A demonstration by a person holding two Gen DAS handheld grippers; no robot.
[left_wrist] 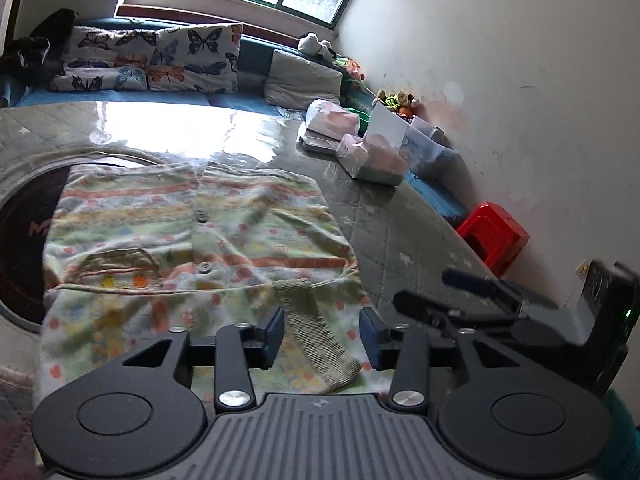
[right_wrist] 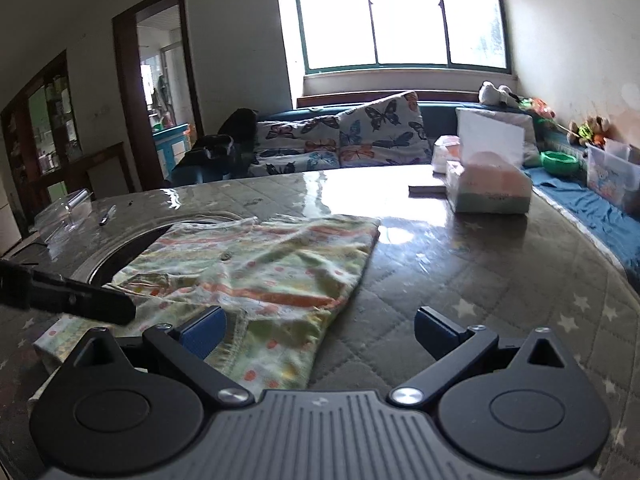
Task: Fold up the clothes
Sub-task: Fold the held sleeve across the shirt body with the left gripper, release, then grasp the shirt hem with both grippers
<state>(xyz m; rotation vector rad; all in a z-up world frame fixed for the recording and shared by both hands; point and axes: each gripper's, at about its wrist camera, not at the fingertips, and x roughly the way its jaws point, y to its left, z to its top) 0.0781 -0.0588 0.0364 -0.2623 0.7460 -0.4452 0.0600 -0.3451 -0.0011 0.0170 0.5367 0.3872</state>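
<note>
Left gripper [left_wrist: 322,334]: jaws part-open, not pinching; ribbed cuff [left_wrist: 320,344] lies loose between them. Risk: closing now grabs only the cuff, so the sleeve drags and the fold skews. Right gripper [right_wrist: 320,336]: jaws wide, empty; garment [right_wrist: 256,276] hem sits under the left jaw, bare counter under the right. Risk: the glossy cover lets the whole piece slide when 1 side is tugged. Counter [right_wrist: 460,280]: quilted star-print under clear plastic, dark round inset left of the jaws. Tissue box [right_wrist: 488,192] ahead-right, butterfly cushions [right_wrist: 344,136] and window [right_wrist: 400,20] beyond.

Both grippers, left gripper [left_wrist: 322,338] and right gripper [right_wrist: 320,334], open-jawed.
</note>
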